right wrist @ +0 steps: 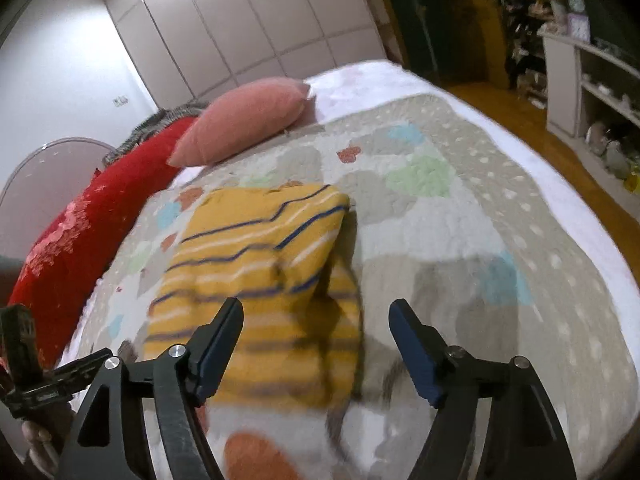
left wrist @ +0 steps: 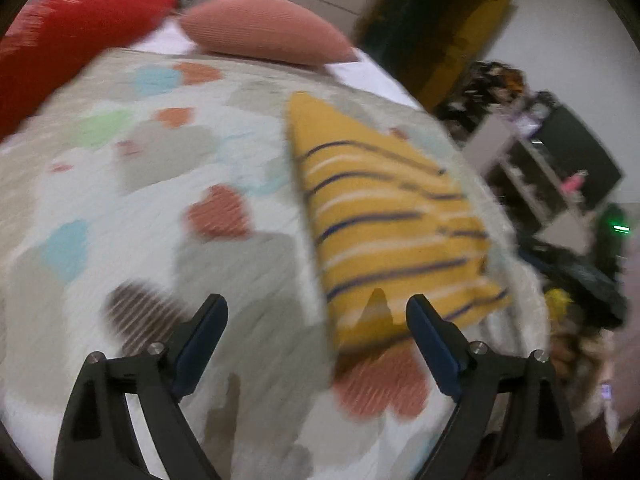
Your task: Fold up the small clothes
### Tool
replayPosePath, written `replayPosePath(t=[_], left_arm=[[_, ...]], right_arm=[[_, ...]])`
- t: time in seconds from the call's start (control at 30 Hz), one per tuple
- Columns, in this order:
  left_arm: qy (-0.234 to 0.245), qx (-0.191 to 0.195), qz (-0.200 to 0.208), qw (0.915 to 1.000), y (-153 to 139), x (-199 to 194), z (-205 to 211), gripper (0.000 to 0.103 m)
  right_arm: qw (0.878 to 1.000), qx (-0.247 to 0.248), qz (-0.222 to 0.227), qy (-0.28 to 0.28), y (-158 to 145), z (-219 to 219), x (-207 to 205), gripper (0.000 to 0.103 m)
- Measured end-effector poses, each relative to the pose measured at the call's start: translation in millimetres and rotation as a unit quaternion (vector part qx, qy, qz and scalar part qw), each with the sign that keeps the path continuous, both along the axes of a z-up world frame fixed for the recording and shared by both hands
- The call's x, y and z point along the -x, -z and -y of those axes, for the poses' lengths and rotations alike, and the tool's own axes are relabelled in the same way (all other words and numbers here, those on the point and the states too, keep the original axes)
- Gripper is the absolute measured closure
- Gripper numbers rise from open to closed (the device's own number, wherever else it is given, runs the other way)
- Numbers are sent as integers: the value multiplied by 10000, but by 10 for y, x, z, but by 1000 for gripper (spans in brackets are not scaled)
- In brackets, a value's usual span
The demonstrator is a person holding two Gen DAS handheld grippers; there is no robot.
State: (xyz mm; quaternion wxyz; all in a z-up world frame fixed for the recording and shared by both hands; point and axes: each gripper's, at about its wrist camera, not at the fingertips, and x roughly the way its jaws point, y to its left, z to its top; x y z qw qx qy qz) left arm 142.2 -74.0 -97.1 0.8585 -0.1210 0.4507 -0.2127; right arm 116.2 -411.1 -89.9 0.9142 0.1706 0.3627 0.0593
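A small yellow garment (left wrist: pixel 384 224) with blue and white stripes lies folded on the patterned quilt (left wrist: pixel 120 208). In the left wrist view it sits ahead and to the right, its near edge between the fingertips and the camera's right side. My left gripper (left wrist: pixel 316 312) is open above the quilt with nothing pressed between its pads. In the right wrist view the same yellow garment (right wrist: pixel 256 280) lies ahead and left of centre. My right gripper (right wrist: pixel 316 320) is open over its near edge, holding nothing. Both pictures are blurred by motion.
A pink cushion (right wrist: pixel 244 120) and a red cushion (right wrist: pixel 80 232) lie at the head of the bed. The wooden floor (right wrist: pixel 560 160) and white shelves (right wrist: pixel 580 80) with clutter are to the right of the bed. The other gripper's frame (right wrist: pixel 36 384) shows at the lower left.
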Motion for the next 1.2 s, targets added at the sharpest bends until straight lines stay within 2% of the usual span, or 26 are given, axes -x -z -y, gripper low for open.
replayPosePath(t=[0.07,0.17,0.23,0.3,0.37,0.4,0.43,0.47,0.5,0.53,0.6,0.7,0.73,0.8,0.87,0.9,1.0,1.07,1.13,1.2], left_arm=[[345,188,-180,9991,82,-275,159,13],[597,268,-373,9972,226,-604,353,13],[850,585,-696,9922,373,-808,469,13],[869,884,-935,9879,477,-922,522,13],[807,1015,-903,9874,478,-965,550,17],[790,1077,-887,9871,453,-963,549,33],[747,1072,-854,9878,422,-956,531,42],[727,1086,-806,9881,386,-939,503,48],[710,1101,-776,9883,349,-934,463,58],[680,1144,-745,9883,277,-931,384,61],[609,1109,-609,9901,143,-901,294,61],[485,809,-367,9949,-42,-865,171,60],[380,683,-402,9961,-38,-867,141,53],[137,361,-519,9979,51,-857,115,43],[10,16,-571,9984,172,-818,124,43],[-9,4,-504,9987,170,-773,128,43],[-148,-120,26,9998,-7,-472,78,40],[-320,-204,470,9982,-197,-176,4,31],[-651,-537,1128,9900,-449,137,29,18],[-980,-901,1740,9757,-653,435,46,9]], right_arm=[[9990,-360,-263,-94,138,91,-366,23],[9955,-792,-487,-186,306,164,-725,23],[9922,-1057,-598,-278,430,174,-961,23],[9868,-1387,-762,-333,561,191,-1164,21],[9811,-1741,-790,-290,666,218,-1295,23],[9781,-1914,-772,-277,687,211,-1346,31],[9722,-2171,-799,-370,703,191,-1395,64],[9587,-2648,-897,-518,745,159,-1444,66],[9547,-2806,-884,-439,728,132,-1457,67],[9541,-2837,-826,-489,673,83,-1459,70],[9483,-3014,-656,-752,516,-20,-1457,75],[9415,-3163,-302,-1127,283,-169,-1417,78],[9422,-3123,-210,-1193,235,-223,-1406,78],[9574,-2661,-173,-1104,210,-325,-1408,73],[9793,-1816,-461,-772,296,-422,-1427,70],[9847,-1482,-648,-649,368,-466,-1434,69],[9889,-1346,-461,-427,310,-418,-1227,66],[9941,-1034,-202,-261,138,-408,-1043,61],[9977,-663,90,-127,-73,-436,-814,55],[9987,-399,327,-27,-241,-491,-552,51]])
